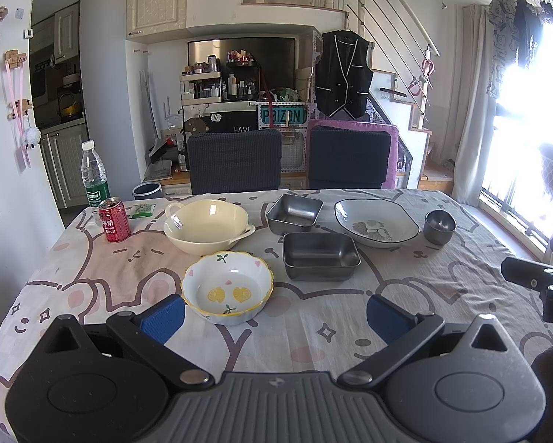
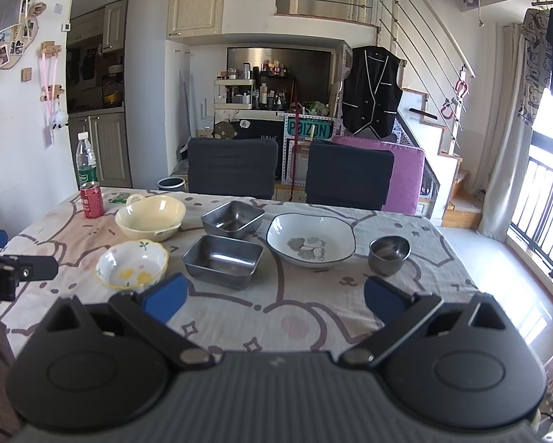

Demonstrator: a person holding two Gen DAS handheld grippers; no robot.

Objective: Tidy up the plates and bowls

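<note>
Left wrist view: the left gripper (image 1: 275,316) hovers above the near part of the table (image 1: 350,317), its blue pads (image 1: 164,317) spread wide apart with nothing between them. Just beyond the left pad sits the scalloped lemon-print bowl (image 1: 227,288). Behind it stands the cream two-handled bowl (image 1: 206,226). To the right of the lemon-print bowl lies the near steel tray (image 1: 320,256), and behind that the far steel tray (image 1: 294,214), the two close but apart. Further right rest the white leaf-print plate (image 1: 376,222) and, beside it, the small steel cup (image 1: 439,226). A red can (image 1: 114,220) and a water bottle (image 1: 95,175) stand at the far left corner. The right gripper (image 1: 542,284) shows at the right edge; its fingers are not visible here.

Right wrist view: the right gripper (image 2: 275,301) also hovers over the cartoon tablecloth, its pads wide apart and holding nothing. The near steel tray (image 2: 222,261) lies ahead between the pads, the far steel tray (image 2: 233,219) behind it. The lemon-print bowl (image 2: 131,264) is at left, the cream bowl (image 2: 150,217) beyond it. The leaf-print plate (image 2: 311,240) and steel cup (image 2: 389,254) sit to the right, apart from one another.
</note>
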